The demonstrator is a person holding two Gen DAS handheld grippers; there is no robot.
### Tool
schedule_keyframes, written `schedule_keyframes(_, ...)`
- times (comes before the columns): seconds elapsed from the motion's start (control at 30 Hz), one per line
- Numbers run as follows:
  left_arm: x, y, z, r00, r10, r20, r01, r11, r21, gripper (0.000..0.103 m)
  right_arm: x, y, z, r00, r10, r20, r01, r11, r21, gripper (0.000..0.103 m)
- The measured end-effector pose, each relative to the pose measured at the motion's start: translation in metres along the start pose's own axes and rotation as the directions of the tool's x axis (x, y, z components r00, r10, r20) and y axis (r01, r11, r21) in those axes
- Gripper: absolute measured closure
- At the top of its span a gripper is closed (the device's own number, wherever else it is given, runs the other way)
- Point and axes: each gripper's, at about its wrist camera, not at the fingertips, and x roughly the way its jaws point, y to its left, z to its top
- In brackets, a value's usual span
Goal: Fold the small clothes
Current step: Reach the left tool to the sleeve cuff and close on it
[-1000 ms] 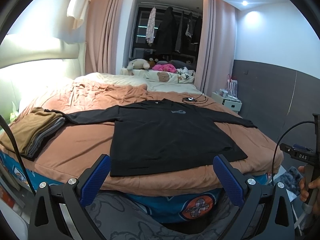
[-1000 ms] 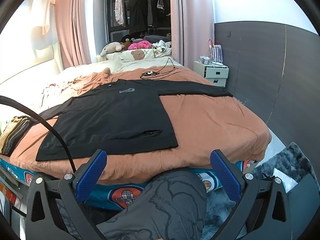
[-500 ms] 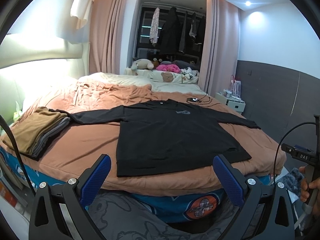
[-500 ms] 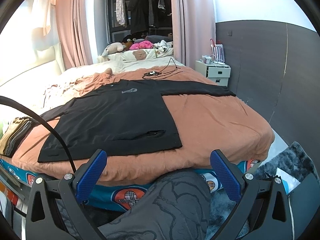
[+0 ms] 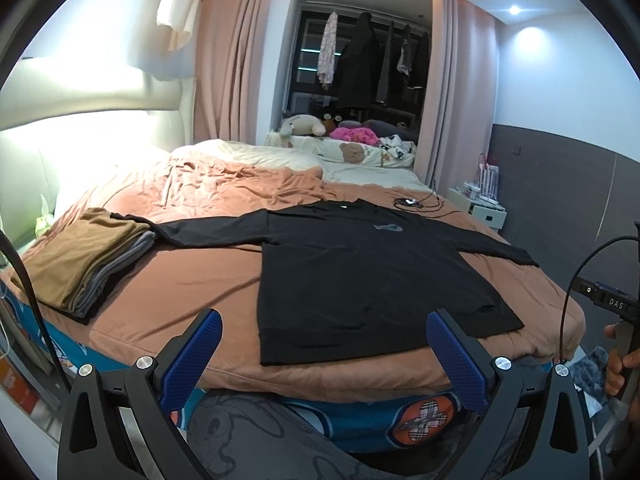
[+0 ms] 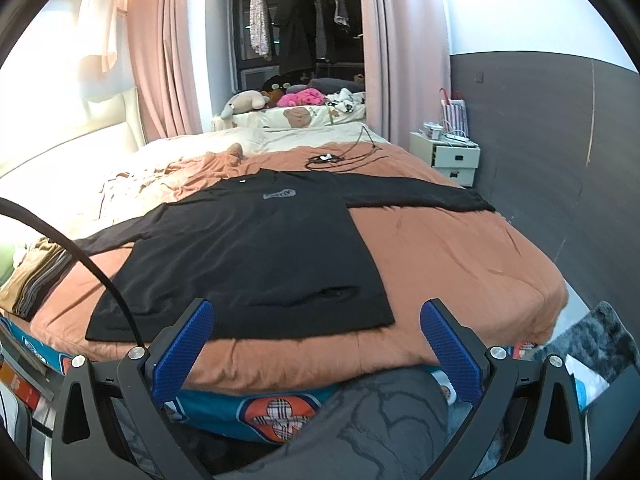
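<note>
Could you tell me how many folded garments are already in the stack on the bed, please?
2 that show: a brown one on top and a grey one under it, at the bed's left edge, beside the black shirt's sleeve. Dark fabric under them may be another.

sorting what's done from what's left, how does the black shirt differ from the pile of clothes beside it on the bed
The black shirt lies unfolded, spread flat with both sleeves stretched out; the pile of clothes is folded and stacked in layers.
The shirt sits mid-bed near the front edge; the pile sits at the bed's left side.
The shirt is a single black piece; the pile shows a brown top layer over grey ones.
Both rest on the brown bed cover, and one sleeve tip reaches the pile.
</note>
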Motion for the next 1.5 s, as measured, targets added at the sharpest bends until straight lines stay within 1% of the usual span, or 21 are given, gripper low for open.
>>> schedule_keyframes(0.2,0.016,0.02,0.013,0.999,0.036,-0.012,-0.036,0.999,-0.02,0.001,0.026,-0.001,0.009,1.0,0.027,-0.006,-0.027,1.0,-0.003,0.0)
schedule_keyframes(0.3,0.024,0.034,0.021,0.998,0.064,-0.02,-0.064,0.997,-0.044,0.001,0.036,0.001,0.015,1.0,0.03,0.006,-0.03,0.999,-0.019,0.0)
schedule_keyframes(0.37,0.028,0.042,0.024,0.997,0.076,-0.022,-0.077,0.995,-0.06,0.001,0.047,0.003,0.021,0.999,0.05,0.006,-0.05,0.999,-0.022,0.0)
schedule_keyframes(0.57,0.044,0.072,0.038,0.991,0.128,-0.035,-0.131,0.988,-0.087,0.001,0.071,0.008,0.027,0.996,0.094,-0.002,-0.094,0.995,-0.032,0.0)
schedule_keyframes(0.73,0.057,0.105,0.051,0.983,0.174,-0.052,-0.179,0.975,-0.128,0.001,0.096,0.015,0.037,0.993,0.116,-0.013,-0.116,0.991,-0.068,0.0)
schedule_keyframes(0.9,0.068,0.137,0.063,0.969,0.235,-0.071,-0.244,0.957,-0.155,0.001,0.117,0.024,0.049,0.989,0.143,-0.024,-0.145,0.984,-0.108,0.0)
schedule_keyframes(1.1,0.076,0.17,0.075,0.953,0.286,-0.098,-0.299,0.938,-0.174,0.001,0.142,0.04,0.066,0.981,0.187,-0.047,-0.192,0.971,-0.14,0.0)
schedule_keyframes(1.2,0.08,0.186,0.083,0.943,0.315,-0.11,-0.33,0.926,-0.181,0.001,0.154,0.045,0.07,0.975,0.214,-0.067,-0.221,0.965,-0.138,0.0)
schedule_keyframes(1.37,0.084,0.217,0.096,0.932,0.343,-0.12,-0.361,0.909,-0.208,0.001,0.173,0.054,0.078,0.963,0.246,-0.114,-0.261,0.953,-0.151,0.0)
schedule_keyframes(1.4,0.084,0.225,0.1,0.925,0.359,-0.123,-0.377,0.901,-0.212,0.001,0.177,0.057,0.08,0.961,0.25,-0.121,-0.267,0.951,-0.158,0.0)
schedule_keyframes(1.5,0.085,0.247,0.108,0.916,0.38,-0.13,-0.401,0.886,-0.232,0.001,0.187,0.064,0.088,0.955,0.261,-0.138,-0.284,0.942,-0.179,0.0)
